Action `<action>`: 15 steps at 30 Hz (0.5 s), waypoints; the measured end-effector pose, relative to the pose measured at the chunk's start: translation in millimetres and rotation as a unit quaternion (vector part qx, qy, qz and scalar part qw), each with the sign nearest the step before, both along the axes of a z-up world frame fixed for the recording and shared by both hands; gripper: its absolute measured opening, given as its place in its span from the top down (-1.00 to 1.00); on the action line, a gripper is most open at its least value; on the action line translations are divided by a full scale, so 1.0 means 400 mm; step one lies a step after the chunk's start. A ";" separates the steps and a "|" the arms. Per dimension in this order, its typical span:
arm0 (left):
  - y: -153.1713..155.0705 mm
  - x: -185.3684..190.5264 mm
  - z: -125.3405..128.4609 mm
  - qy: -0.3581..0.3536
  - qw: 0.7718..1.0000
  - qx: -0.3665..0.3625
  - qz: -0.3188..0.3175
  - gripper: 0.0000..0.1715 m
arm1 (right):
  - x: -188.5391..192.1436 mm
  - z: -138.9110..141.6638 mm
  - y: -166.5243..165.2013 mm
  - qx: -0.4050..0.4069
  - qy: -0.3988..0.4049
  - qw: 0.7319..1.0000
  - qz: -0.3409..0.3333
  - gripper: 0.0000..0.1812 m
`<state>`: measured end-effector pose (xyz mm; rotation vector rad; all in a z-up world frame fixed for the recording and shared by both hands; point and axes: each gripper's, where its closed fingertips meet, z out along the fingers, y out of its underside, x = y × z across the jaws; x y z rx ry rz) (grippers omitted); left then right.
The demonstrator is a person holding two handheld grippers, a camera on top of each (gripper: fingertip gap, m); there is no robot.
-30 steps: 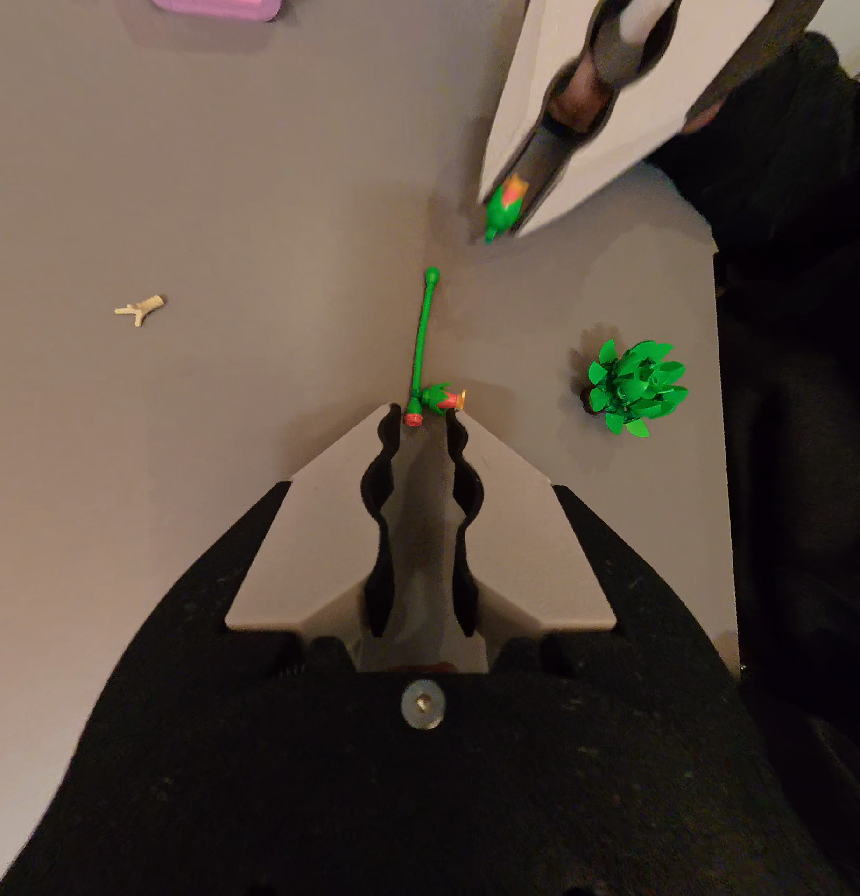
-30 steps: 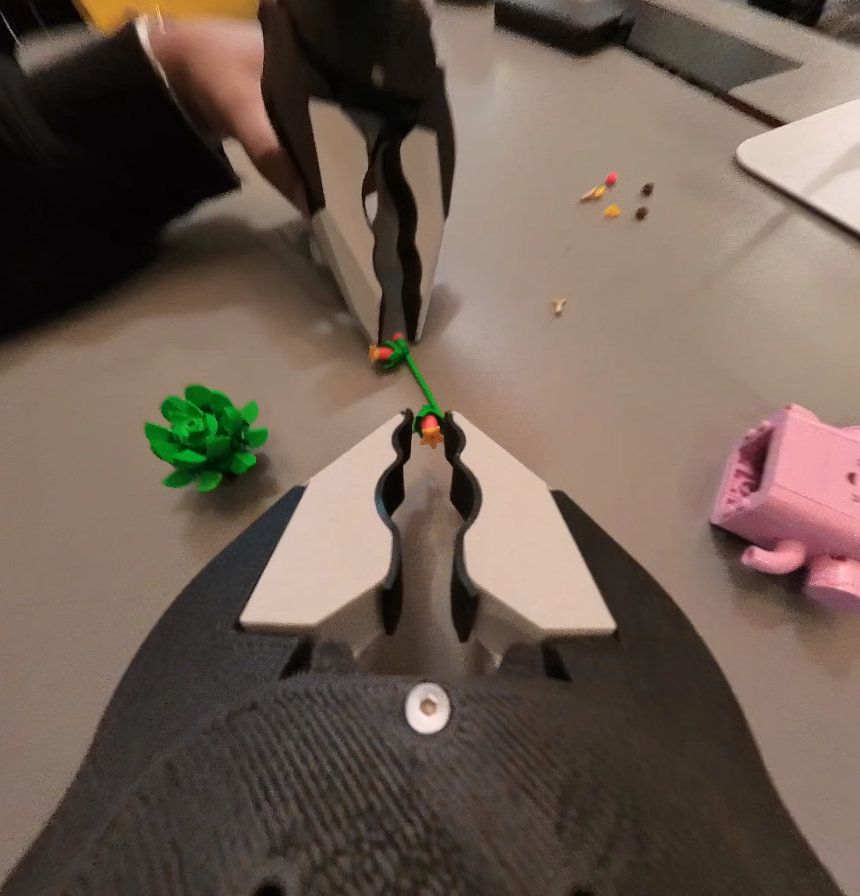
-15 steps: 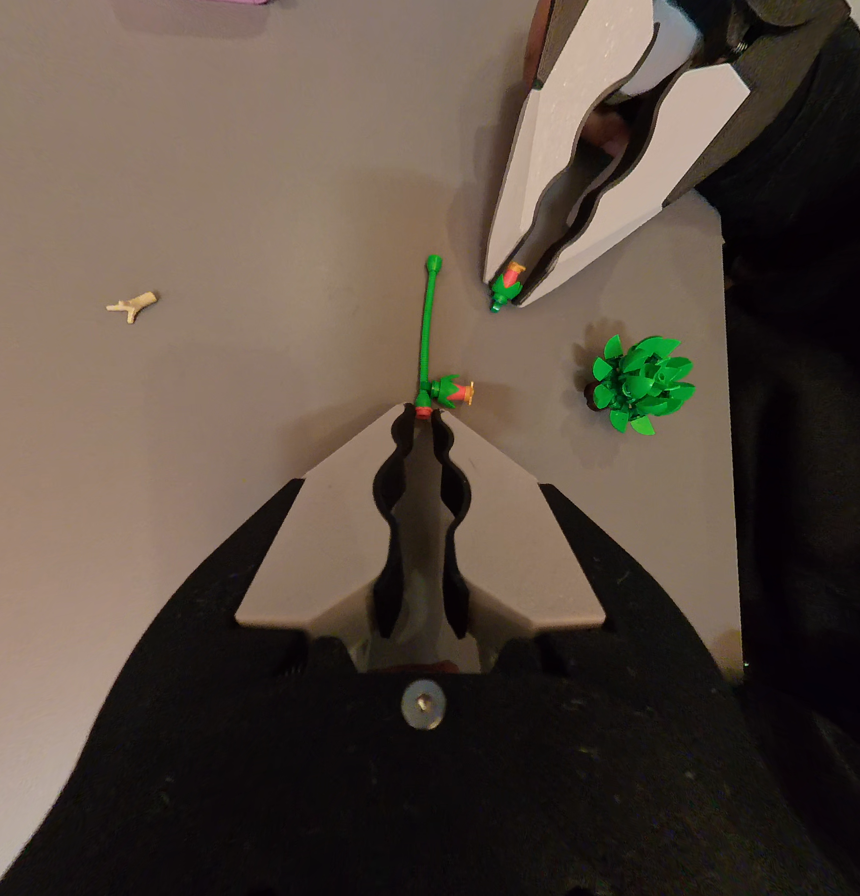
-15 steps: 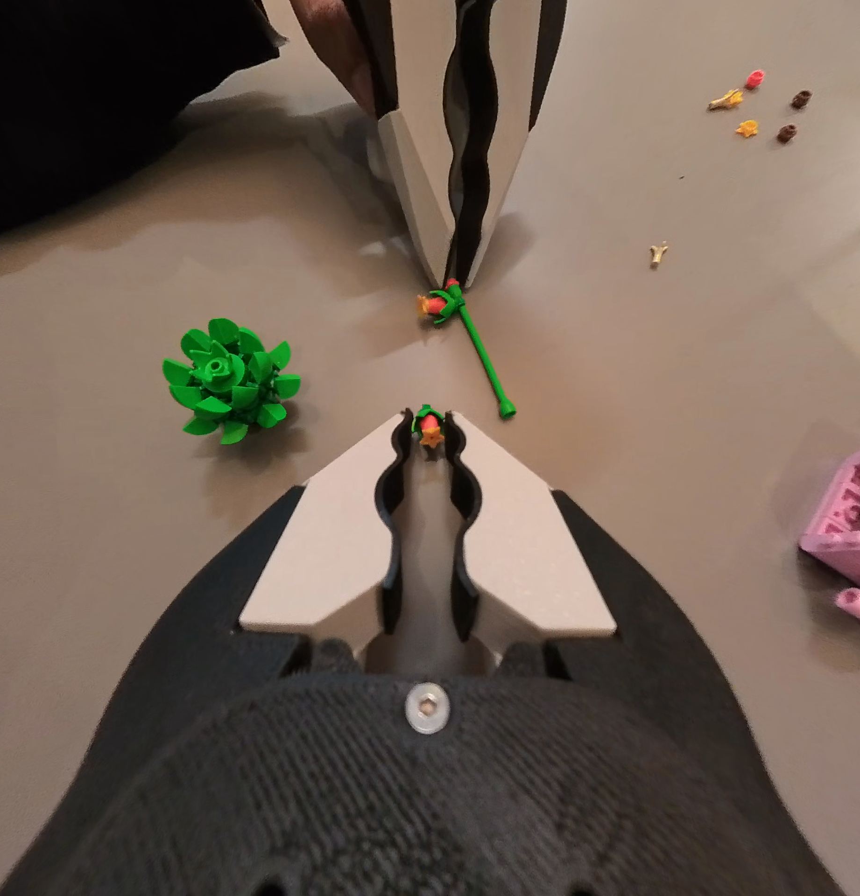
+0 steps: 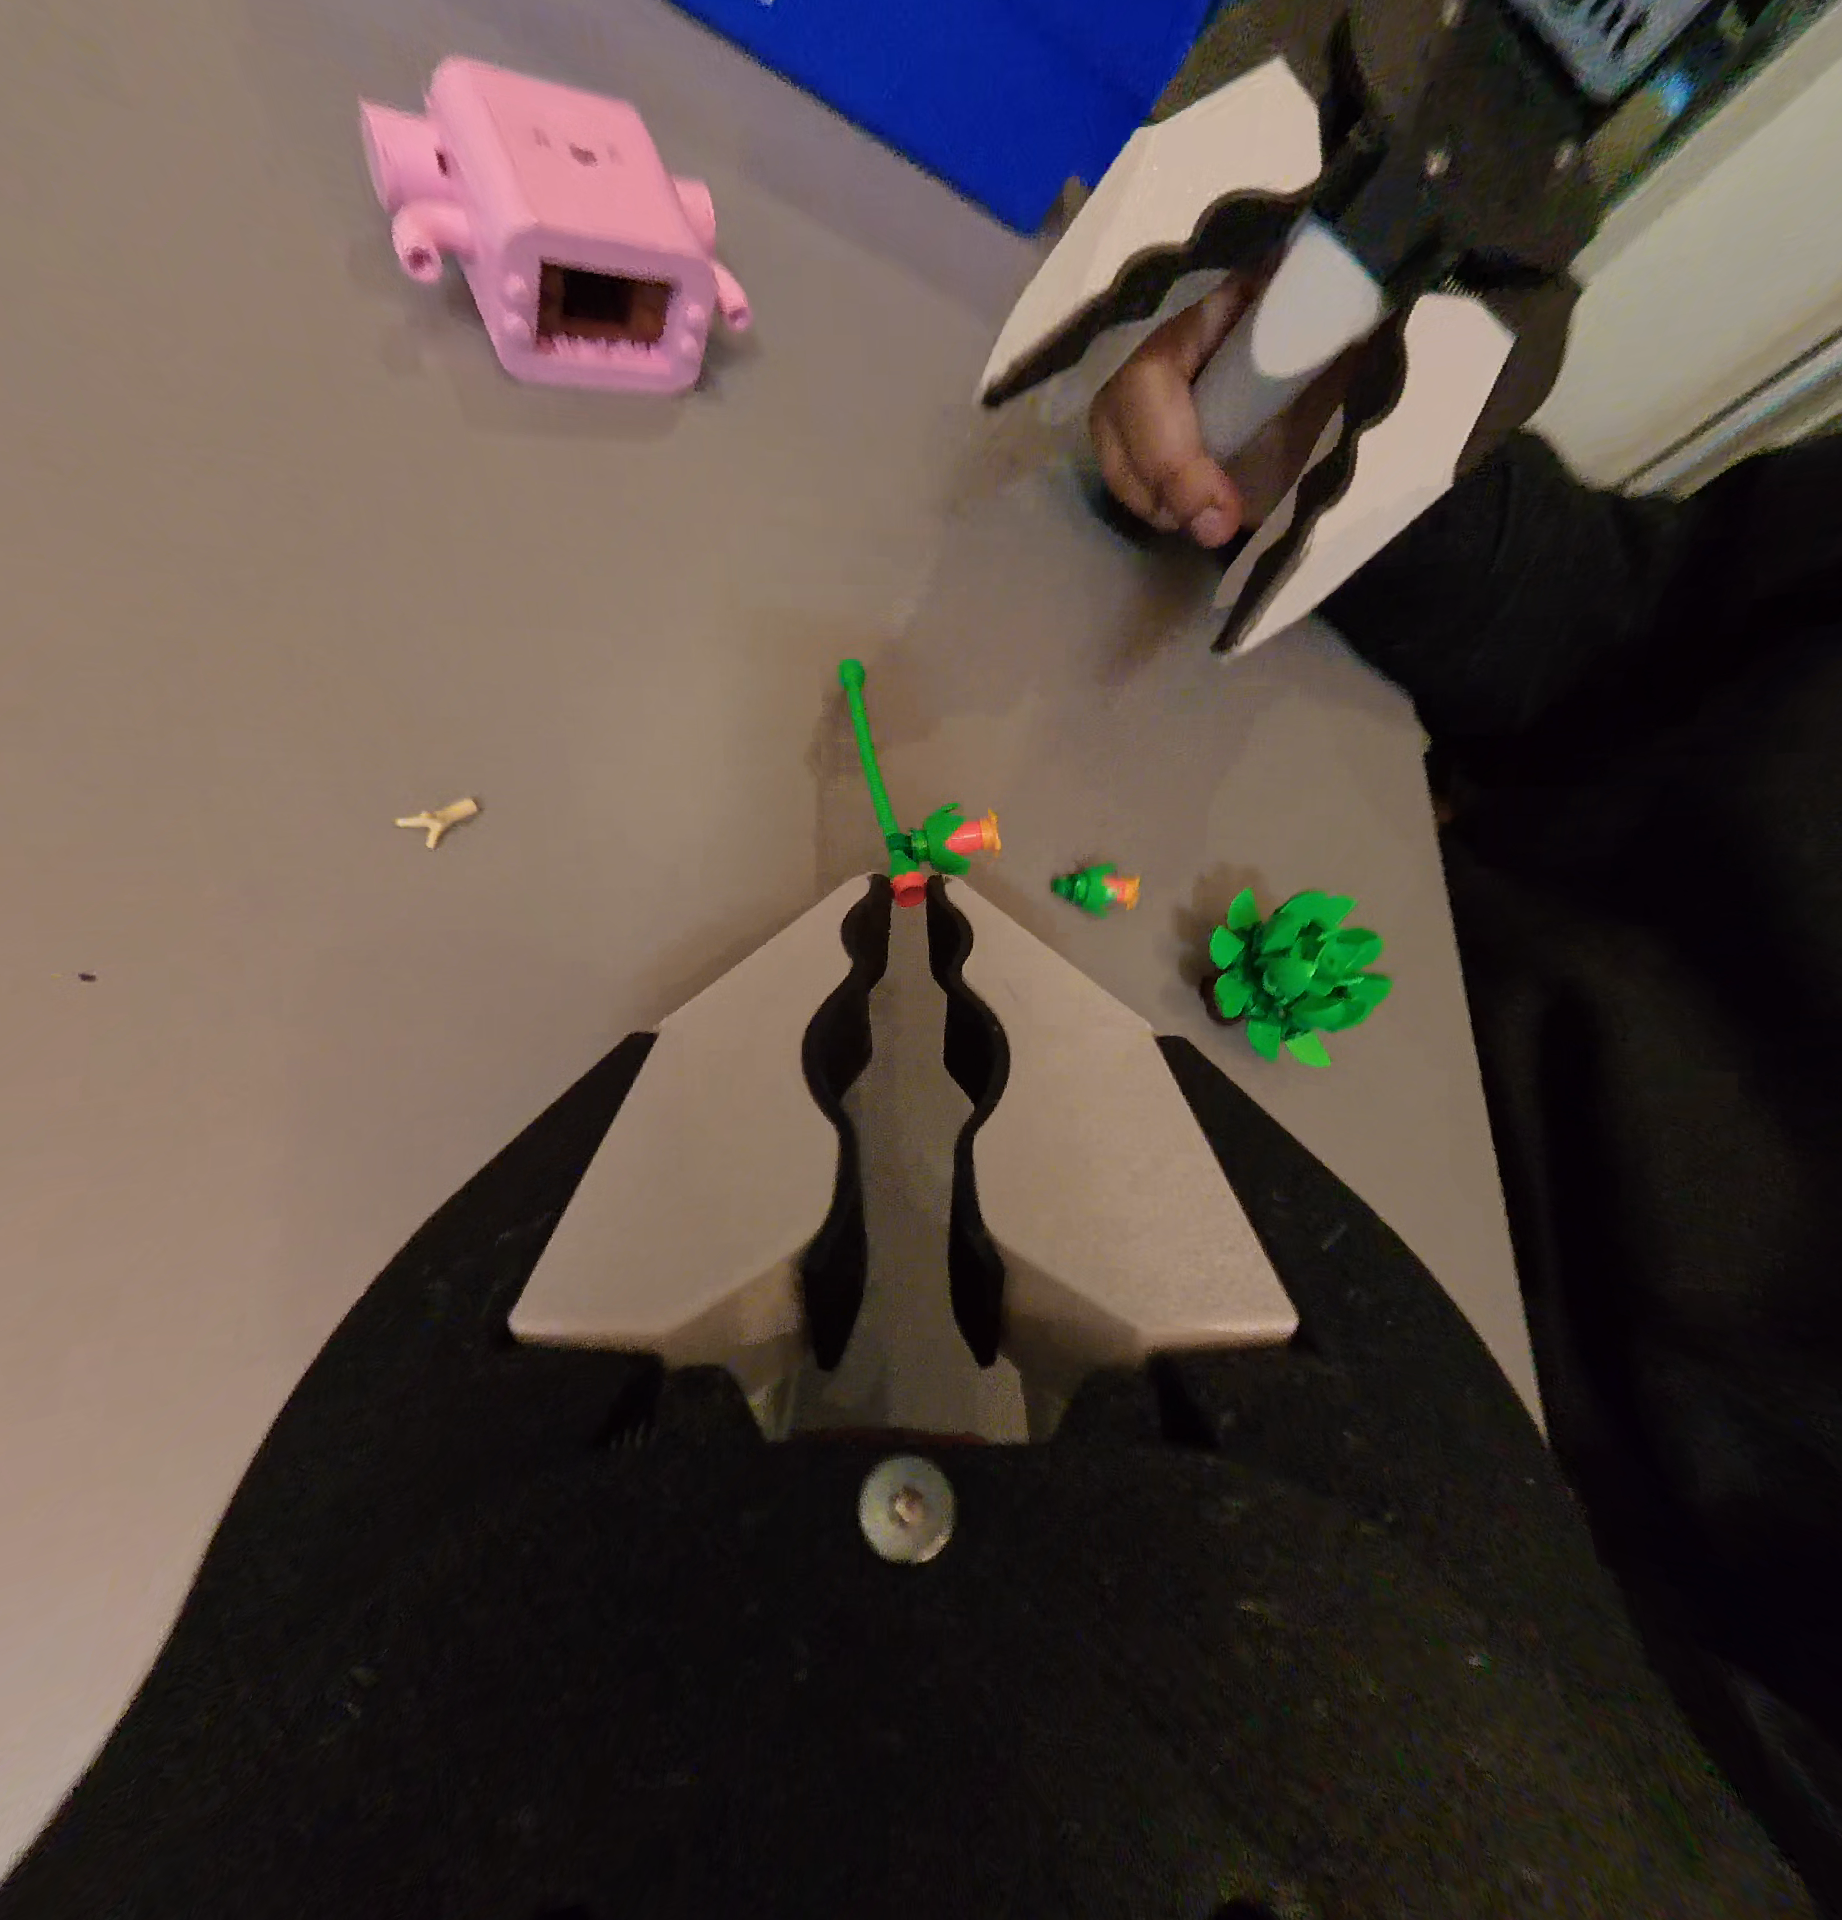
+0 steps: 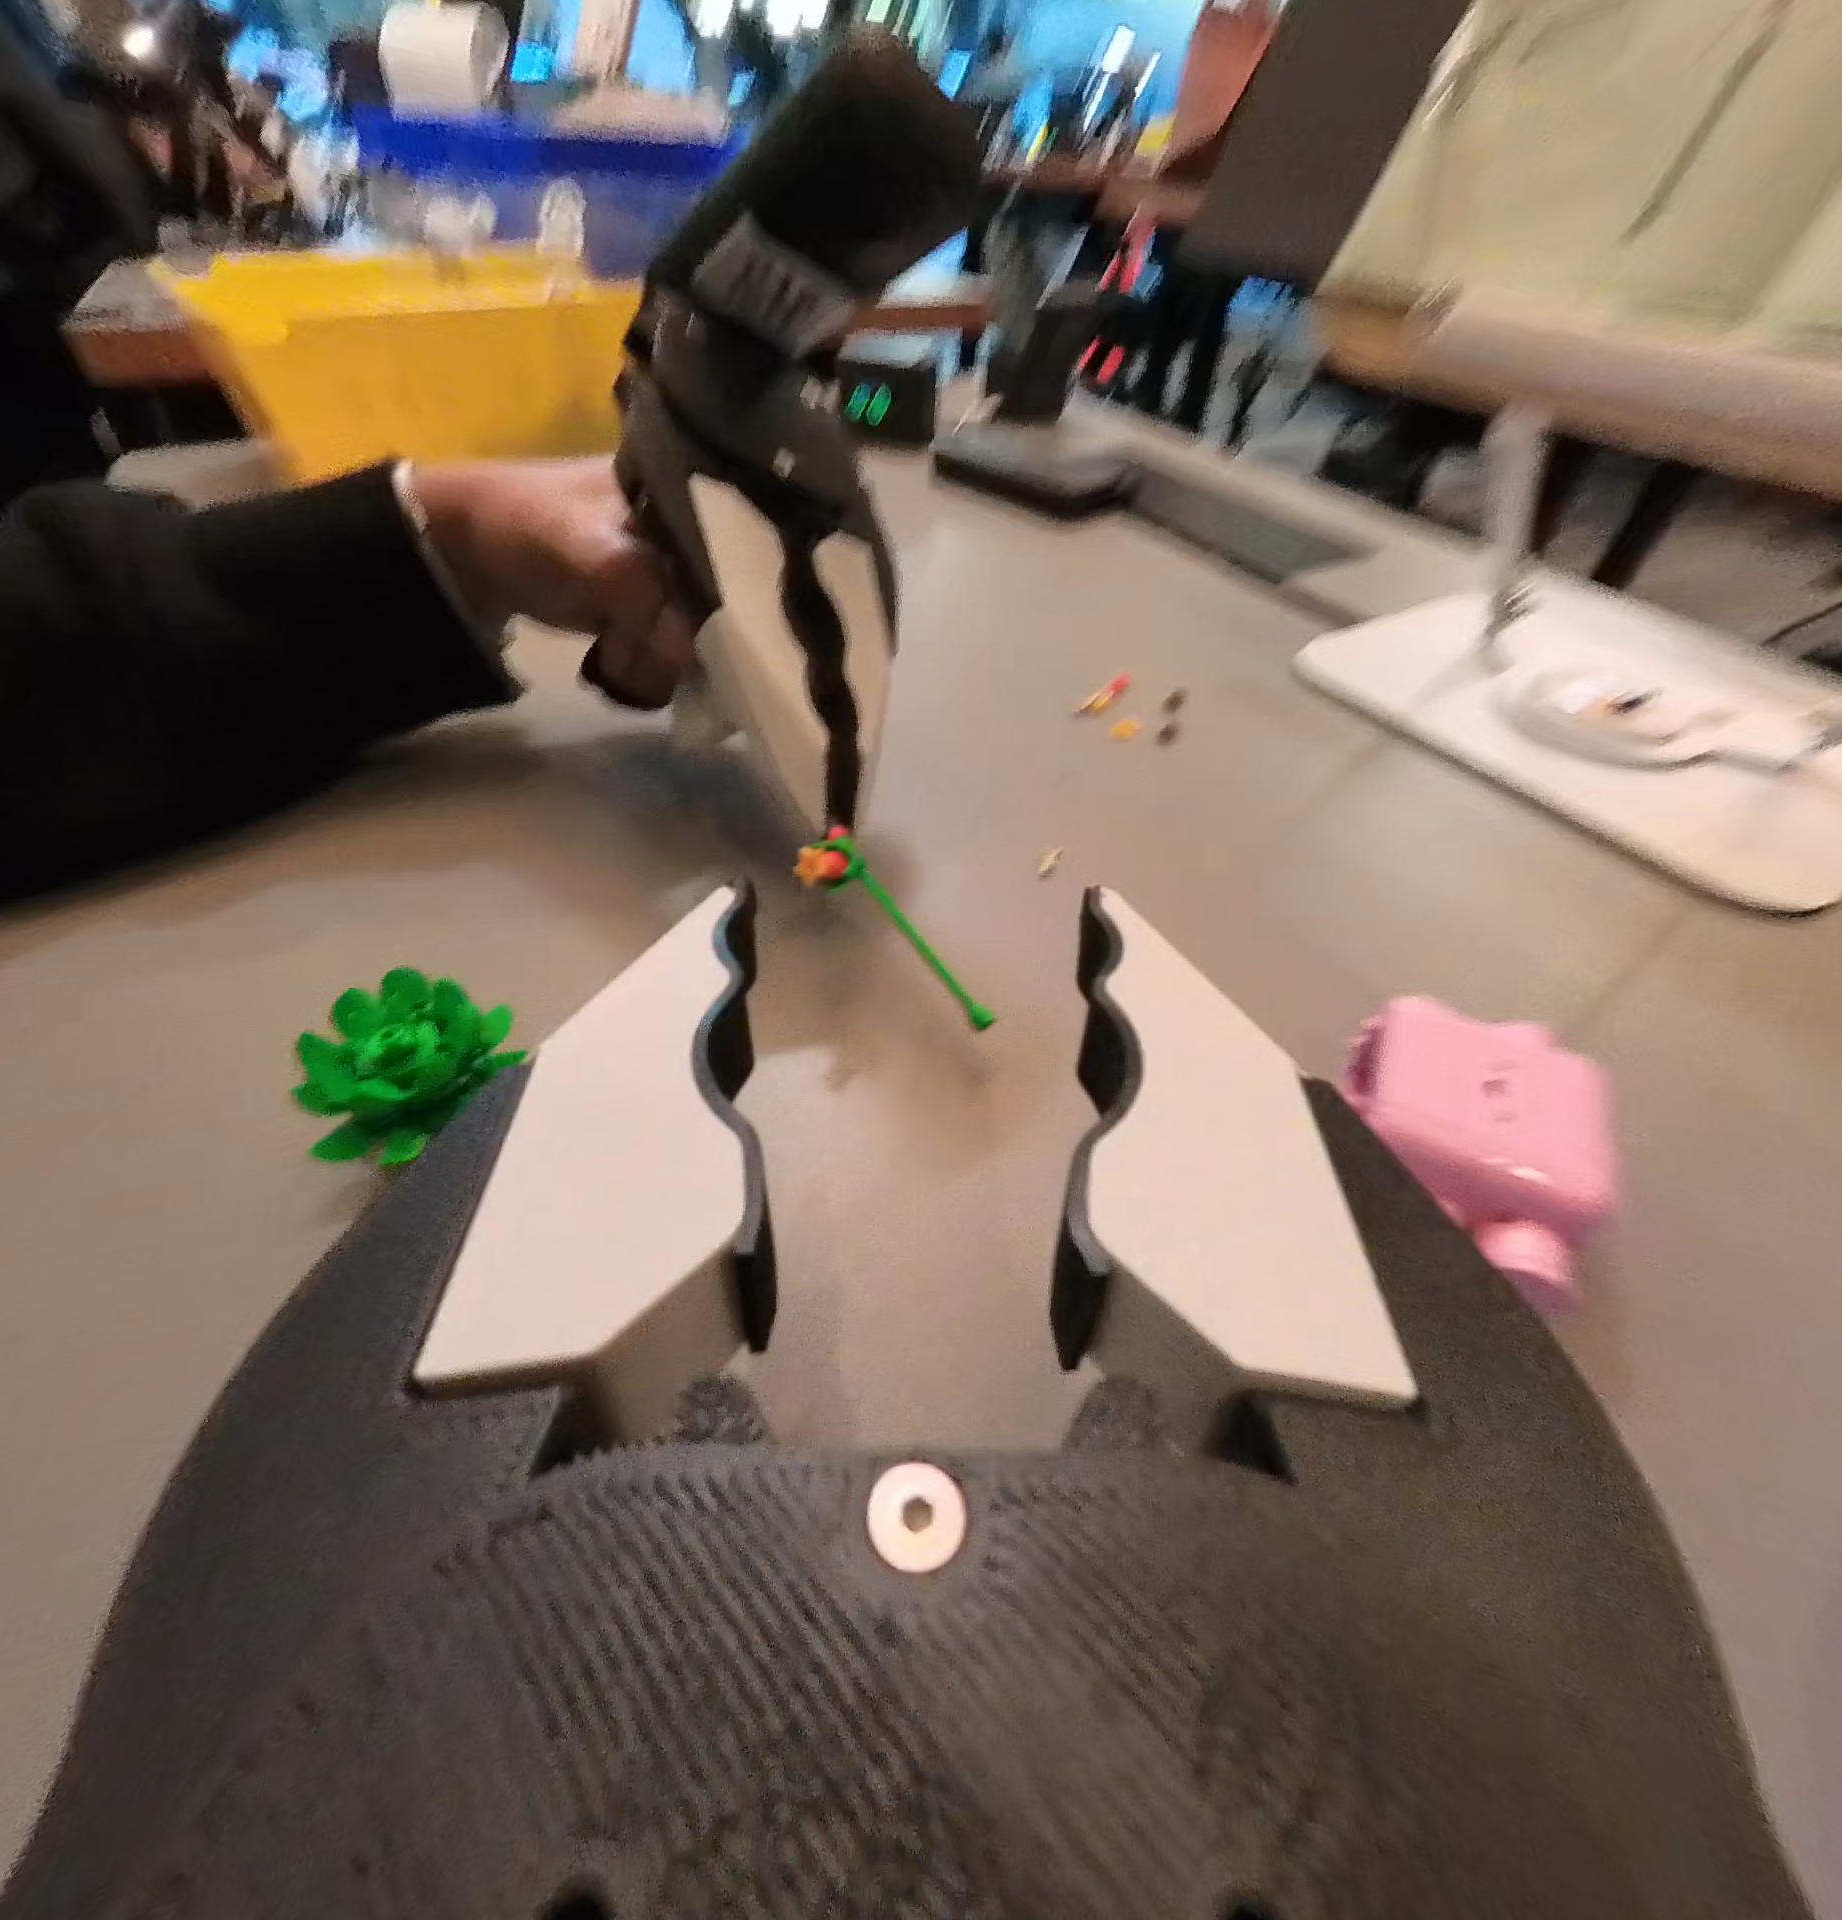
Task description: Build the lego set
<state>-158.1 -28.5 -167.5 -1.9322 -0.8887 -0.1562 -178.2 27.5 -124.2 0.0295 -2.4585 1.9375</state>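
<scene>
My left gripper (image 5: 906,888) is shut on the red end of a green stem (image 5: 870,764) that carries a green, red and orange flower bud (image 5: 956,836). The right wrist view shows the same grasp: the left gripper (image 6: 842,816) pinches the stem (image 6: 922,961) at its bud end. My right gripper (image 6: 919,899) is wide open and empty, back from the stem's free end. It also shows in the left wrist view (image 5: 1104,520), raised at the upper right. A second, loose flower bud (image 5: 1096,888) lies on the table beside a green leafy piece (image 5: 1296,977).
The leafy piece (image 6: 397,1060) sits left of my right fingers. A pink block figure (image 5: 564,229) (image 6: 1488,1122) lies on the grey table (image 5: 273,623). A small tan piece (image 5: 439,819) and several tiny parts (image 6: 1135,712) are scattered. A white base (image 6: 1623,748) stands at the far right. About 9 centimeters separates my left fingertips from my right. It is some 9 centimeters from my right tips to the green leafy piece (image 5: 1296,977).
My right gripper opened, let go of the small flower bud, which now lies on the table, and drew up and back. My left gripper closed on the stem's red end.
</scene>
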 end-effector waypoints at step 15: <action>0.071 0.007 0.110 0.006 0.991 0.128 -0.028 0.95 | -0.013 -0.040 -0.023 0.107 0.344 0.927 -0.100 0.82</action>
